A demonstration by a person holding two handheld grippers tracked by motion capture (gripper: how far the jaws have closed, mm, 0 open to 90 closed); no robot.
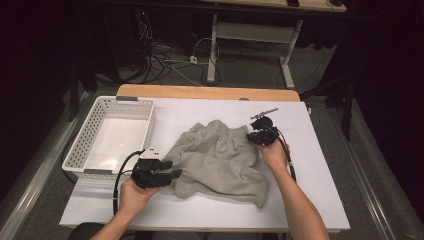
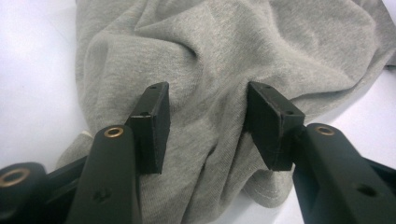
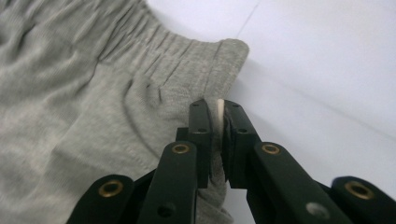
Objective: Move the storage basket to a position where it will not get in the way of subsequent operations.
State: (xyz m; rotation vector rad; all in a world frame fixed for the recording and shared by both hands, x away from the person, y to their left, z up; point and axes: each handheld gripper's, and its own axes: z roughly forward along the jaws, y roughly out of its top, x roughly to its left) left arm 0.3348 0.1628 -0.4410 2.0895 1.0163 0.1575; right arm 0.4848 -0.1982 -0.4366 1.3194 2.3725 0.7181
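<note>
White table (image 1: 320, 165) carries grey garment (image 1: 220, 155) and white basket (image 1: 90, 145).

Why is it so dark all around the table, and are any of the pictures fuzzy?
High view: light falls on the white table, the room behind stays nearly black, and it looks soft and grainy. Left gripper view: the grey cloth is sharp, the nearest black jaw parts blur. Right gripper view: the cloth's gathered edge is clear, the bare tabletop glares white.
</note>
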